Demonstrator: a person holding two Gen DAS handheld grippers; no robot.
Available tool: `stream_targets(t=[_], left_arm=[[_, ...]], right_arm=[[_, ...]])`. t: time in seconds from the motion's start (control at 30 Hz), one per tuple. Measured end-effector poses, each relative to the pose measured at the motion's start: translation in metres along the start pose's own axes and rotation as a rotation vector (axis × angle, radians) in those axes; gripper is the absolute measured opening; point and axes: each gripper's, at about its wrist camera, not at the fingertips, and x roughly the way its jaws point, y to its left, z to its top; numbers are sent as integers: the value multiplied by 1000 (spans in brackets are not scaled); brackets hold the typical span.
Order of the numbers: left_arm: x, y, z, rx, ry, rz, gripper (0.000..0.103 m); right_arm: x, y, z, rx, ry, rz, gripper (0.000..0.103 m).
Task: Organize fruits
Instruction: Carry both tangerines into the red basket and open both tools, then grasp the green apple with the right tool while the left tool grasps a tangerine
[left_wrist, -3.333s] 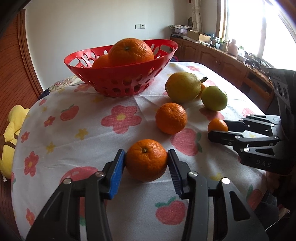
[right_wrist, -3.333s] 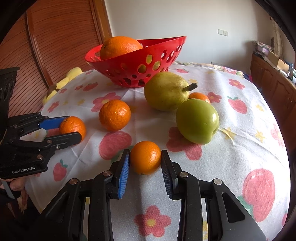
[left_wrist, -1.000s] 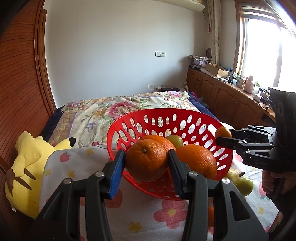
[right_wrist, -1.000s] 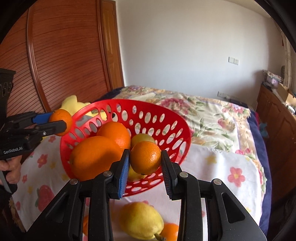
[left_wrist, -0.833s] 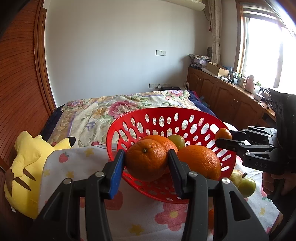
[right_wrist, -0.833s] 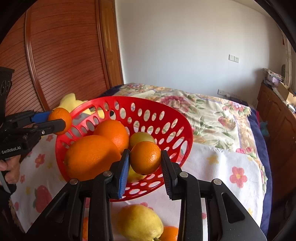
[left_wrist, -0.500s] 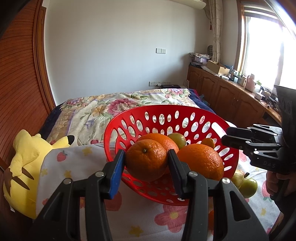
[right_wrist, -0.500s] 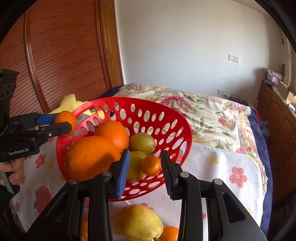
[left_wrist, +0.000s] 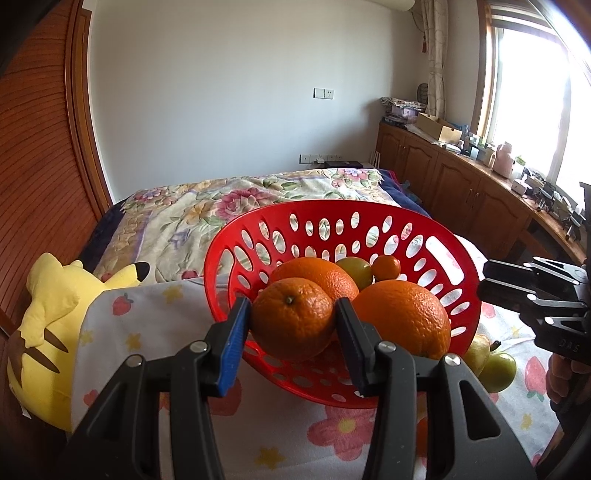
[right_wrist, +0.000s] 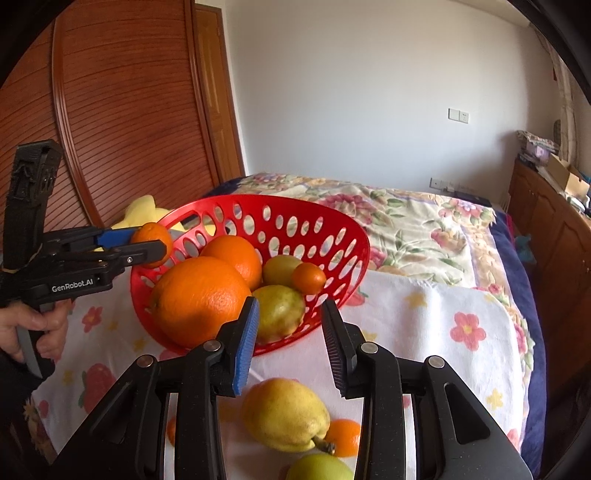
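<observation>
The left gripper (left_wrist: 293, 325) pinches an orange (left_wrist: 291, 319) between its pads, held at the near rim of the red basket (left_wrist: 332, 229) — the right gripper (right_wrist: 288, 332) hangs spread with nothing between its fingers, just over the basket's near edge. Inside the basket lie two large oranges (right_wrist: 199, 295), a small mandarin (right_wrist: 308, 277) and greenish-yellow fruit. On the flowered cloth (right_wrist: 424, 314) near the worktop's front edge lie a yellow pear (right_wrist: 284, 413), a green apple (right_wrist: 319, 467) and another mandarin (right_wrist: 345, 435).
</observation>
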Motion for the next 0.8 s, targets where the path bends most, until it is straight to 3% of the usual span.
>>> stream_targets(t=[0.3, 0.8], left_arm=[[-14, -3, -1, -4, -20, 0, 49], [-63, -24, -30, 9, -39, -33, 52]], right_arm=[[-19, 1, -12, 16, -9, -5, 34], [-47, -1, -43, 51, 7, -33, 39]])
